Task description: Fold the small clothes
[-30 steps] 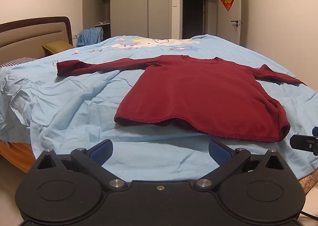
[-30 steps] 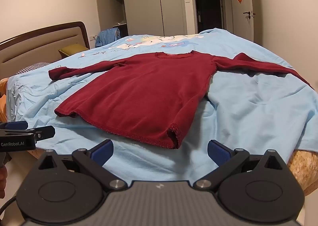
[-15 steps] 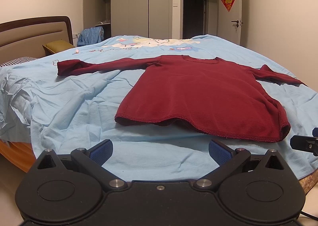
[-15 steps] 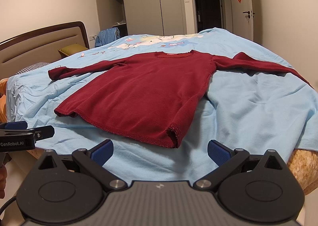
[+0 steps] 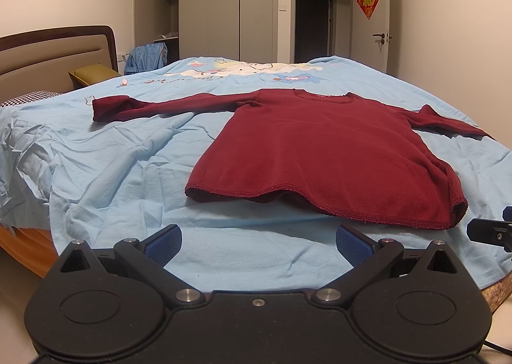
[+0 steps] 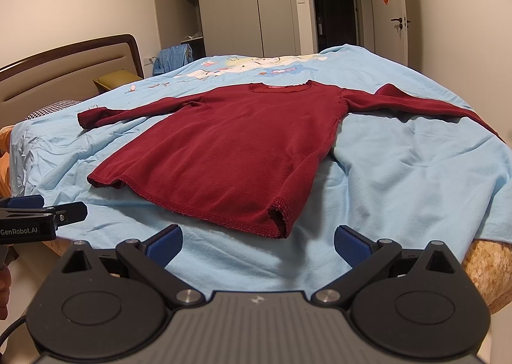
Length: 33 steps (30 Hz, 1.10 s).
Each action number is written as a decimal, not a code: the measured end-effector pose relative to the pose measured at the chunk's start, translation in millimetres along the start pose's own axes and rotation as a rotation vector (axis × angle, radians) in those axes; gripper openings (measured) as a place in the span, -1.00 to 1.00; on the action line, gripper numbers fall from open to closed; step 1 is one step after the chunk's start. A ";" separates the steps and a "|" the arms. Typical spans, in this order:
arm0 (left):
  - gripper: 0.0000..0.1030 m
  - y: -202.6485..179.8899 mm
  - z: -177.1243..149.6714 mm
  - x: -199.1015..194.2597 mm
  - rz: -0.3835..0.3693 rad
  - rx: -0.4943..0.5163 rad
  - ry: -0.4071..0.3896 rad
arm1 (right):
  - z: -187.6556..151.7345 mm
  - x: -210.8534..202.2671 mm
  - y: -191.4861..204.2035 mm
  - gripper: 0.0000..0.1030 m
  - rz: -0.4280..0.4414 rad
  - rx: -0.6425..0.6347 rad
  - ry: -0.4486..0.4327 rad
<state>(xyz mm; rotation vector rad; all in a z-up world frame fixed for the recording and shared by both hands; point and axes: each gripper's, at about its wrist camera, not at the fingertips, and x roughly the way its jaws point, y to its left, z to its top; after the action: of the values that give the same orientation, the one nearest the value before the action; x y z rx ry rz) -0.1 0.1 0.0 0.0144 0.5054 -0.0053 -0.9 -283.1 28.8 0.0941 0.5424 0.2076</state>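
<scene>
1. My left gripper (image 5: 257, 244) is held level near the foot edge of the bed (image 5: 128, 172), its two fingers pointing toward the headboard end.
2. Its blue pads (image 5: 163, 244) stand wide apart, with nothing between them.
3. My right gripper (image 6: 257, 244) takes the same pose beside the left one at the foot edge of the bed, likewise spread wide and gripping nothing.
4. From the right wrist view, the left gripper's fingertip juts in at the left border, just off the bed's near edge.
5. From the left wrist view, the right gripper's tip shows at the right border.
</scene>
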 end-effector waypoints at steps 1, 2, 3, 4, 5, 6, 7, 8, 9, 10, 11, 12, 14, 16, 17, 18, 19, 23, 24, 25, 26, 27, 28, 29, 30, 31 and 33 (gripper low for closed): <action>0.99 0.0 0.0 0.0 0.000 0.000 0.000 | 0.1 0.0 0.0 1.00 0.000 0.000 0.000; 0.99 -0.1 0.0 -0.1 0.000 0.001 0.000 | 0.1 -0.1 0.0 1.00 0.000 0.000 0.000; 0.99 0.0 0.0 0.0 0.000 0.000 0.000 | 0.1 -0.2 0.1 1.00 0.000 0.000 0.000; 0.99 0.0 0.0 0.0 -0.001 0.000 0.000 | 0.1 -0.1 -0.1 1.00 0.000 0.000 0.000; 0.99 0.0 -0.1 0.1 -0.001 0.000 0.000 | 0.1 -0.2 -0.1 1.00 0.000 0.000 0.000; 0.99 0.0 0.0 0.0 0.001 0.000 0.000 | 0.2 -0.2 -0.1 1.00 0.000 0.000 0.001; 0.99 0.0 0.0 0.0 0.001 0.000 0.000 | 0.2 -0.3 -0.1 1.00 0.000 0.000 0.001; 0.99 0.0 0.0 -0.1 0.001 0.001 -0.001 | 0.2 -0.3 -0.1 1.00 0.000 0.000 0.000; 0.99 0.0 0.0 0.0 0.000 0.000 0.000 | 0.2 -0.2 -0.1 1.00 0.000 0.000 0.001; 0.99 0.0 0.0 0.0 0.000 0.000 0.000 | 0.1 -0.2 -0.1 1.00 0.000 0.000 0.001; 0.99 0.0 0.0 0.0 0.000 0.000 0.000 | 0.1 -0.2 0.0 1.00 0.000 0.000 0.001; 0.99 0.1 0.0 0.1 0.000 0.000 0.000 | 0.1 -0.2 -0.1 1.00 0.000 0.000 0.001; 0.99 0.1 0.0 0.0 0.000 -0.001 0.000 | 0.0 -0.1 0.0 1.00 0.000 0.000 0.001; 0.99 0.0 0.0 0.0 0.000 -0.001 0.000 | 0.0 0.0 0.0 1.00 0.000 0.000 0.001; 0.99 0.0 0.0 0.0 0.000 -0.001 0.000 | -0.1 0.0 0.0 1.00 0.000 0.000 0.001; 0.99 0.0 0.0 0.0 0.000 -0.001 0.000 | -0.1 0.1 0.0 1.00 0.000 0.000 0.001; 0.99 0.0 0.0 0.0 0.000 -0.001 0.000 | 0.0 0.4 0.0 1.00 0.000 0.000 0.001; 0.99 -0.1 0.1 0.5 -0.001 0.000 0.003 | 0.3 2.1 0.1 1.00 0.001 0.001 0.003; 0.99 -0.2 0.1 0.8 -0.001 0.000 0.005 | 0.3 2.6 0.0 1.00 0.002 0.001 0.004; 0.99 1.4 -0.5 0.9 -0.002 0.000 0.007 | 0.4 3.1 0.0 1.00 0.002 0.002 0.005; 0.99 1.5 -0.6 1.2 -0.002 0.001 0.009 | 0.3 3.5 0.0 1.00 0.003 0.002 0.005; 0.99 1.5 0.2 4.5 -0.002 0.001 0.012 | -0.1 2.3 -0.9 1.00 0.004 0.002 0.006; 0.99 1.5 0.0 5.4 -0.002 0.002 0.015 | -0.6 2.6 -0.9 1.00 0.005 0.002 0.008; 0.99 0.7 -0.4 4.8 -0.002 0.002 0.017 | -0.7 2.9 -1.0 1.00 0.006 0.002 0.009; 0.99 0.1 -0.6 5.9 -0.003 0.003 0.021 | -0.6 4.0 -1.3 1.00 0.008 0.002 0.012; 0.99 -0.8 -0.7 5.1 -0.003 0.003 0.023 | 0.2 4.3 -1.6 1.00 0.009 0.003 0.015; 0.99 0.7 0.1 9.7 -0.001 0.001 0.032 | 0.7 5.3 -2.0 1.00 0.011 0.003 0.019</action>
<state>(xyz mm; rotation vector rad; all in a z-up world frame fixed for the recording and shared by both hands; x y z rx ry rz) 8.5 0.7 -4.6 0.0149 0.5373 -0.0063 4.3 -283.9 26.5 0.0985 0.5610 0.2180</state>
